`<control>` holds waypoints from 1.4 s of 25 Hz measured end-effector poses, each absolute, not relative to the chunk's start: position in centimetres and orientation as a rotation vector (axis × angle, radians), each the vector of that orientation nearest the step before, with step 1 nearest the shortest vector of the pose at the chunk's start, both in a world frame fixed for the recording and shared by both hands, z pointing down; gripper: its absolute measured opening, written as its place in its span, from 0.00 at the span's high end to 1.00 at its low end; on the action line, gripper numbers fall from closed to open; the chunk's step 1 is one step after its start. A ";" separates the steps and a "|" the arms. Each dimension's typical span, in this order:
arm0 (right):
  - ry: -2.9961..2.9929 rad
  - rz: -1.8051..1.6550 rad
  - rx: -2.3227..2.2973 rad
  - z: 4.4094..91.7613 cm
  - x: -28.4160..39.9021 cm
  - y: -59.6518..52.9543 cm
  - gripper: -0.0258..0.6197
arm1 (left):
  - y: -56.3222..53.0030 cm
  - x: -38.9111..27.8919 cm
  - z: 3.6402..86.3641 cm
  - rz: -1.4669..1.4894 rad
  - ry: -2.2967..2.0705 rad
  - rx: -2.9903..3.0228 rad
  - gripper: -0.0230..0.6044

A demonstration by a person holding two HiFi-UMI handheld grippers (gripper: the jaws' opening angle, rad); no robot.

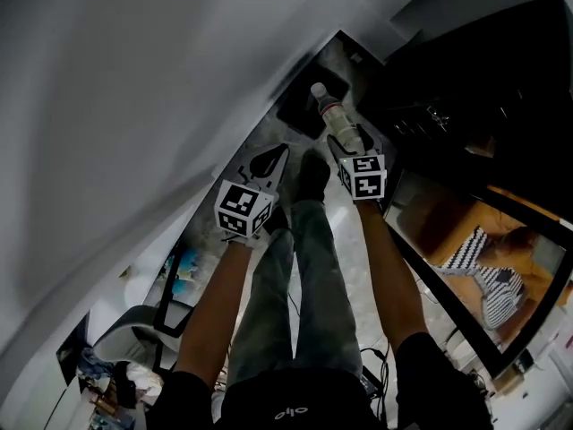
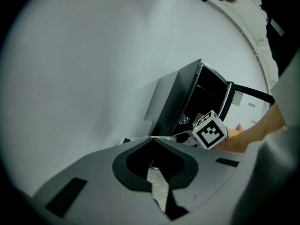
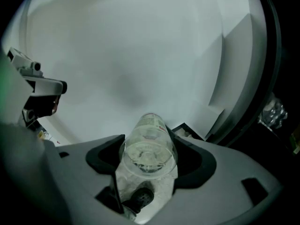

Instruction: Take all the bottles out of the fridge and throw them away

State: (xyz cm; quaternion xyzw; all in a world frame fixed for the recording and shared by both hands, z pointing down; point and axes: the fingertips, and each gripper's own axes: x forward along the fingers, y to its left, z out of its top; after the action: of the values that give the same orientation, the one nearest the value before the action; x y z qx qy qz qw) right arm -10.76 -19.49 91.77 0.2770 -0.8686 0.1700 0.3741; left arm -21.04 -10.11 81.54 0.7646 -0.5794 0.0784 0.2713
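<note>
- Head view: the right hand-held gripper point(image 1: 349, 146) grasps a clear bottle point(image 1: 335, 115), cap pointing far, over a dark bin-like box point(image 1: 295, 106) on the floor, probably ready to drop it there.
- Left gripper view: the left hand-held gripper point(image 2: 152, 145) is clenched on nothing and looks idle. The open fridge point(image 2: 187, 97) stands far right.
- Right gripper view: both jaws press on the bottle's body, which keeps it from slipping.

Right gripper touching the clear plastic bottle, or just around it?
Touching. In the right gripper view the right gripper has its jaws pressed on both sides of the clear plastic bottle.
</note>
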 end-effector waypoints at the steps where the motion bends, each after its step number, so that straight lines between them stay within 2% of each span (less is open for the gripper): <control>1: -2.211 0.437 0.700 93.5 -10.9 -19.4 0.44 | -10.2 -21.1 82.7 0.217 -1.552 2.059 0.95; 6: -2.131 0.477 0.663 101.4 -11.0 -19.1 0.44 | -10.7 -21.0 87.2 0.244 -1.506 2.059 0.95; 16: -2.014 0.465 0.536 110.3 -14.0 -19.3 0.44 | -13.5 -21.2 90.2 0.253 -1.468 2.079 0.95; 27: -2.031 0.455 0.463 111.2 -17.3 -20.8 0.44 | -15.3 -21.4 91.2 0.247 -1.454 2.048 0.95; 35: -2.027 0.504 0.502 108.0 -13.6 -18.4 0.44 | -13.7 -19.4 89.1 0.239 -1.430 2.050 0.95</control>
State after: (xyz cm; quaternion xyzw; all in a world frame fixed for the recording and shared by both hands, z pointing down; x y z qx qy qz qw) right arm -13.59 -18.40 108.04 0.2054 -0.8297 0.2064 0.4763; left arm -19.39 -13.74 89.11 0.7761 -0.5415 0.0905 0.3102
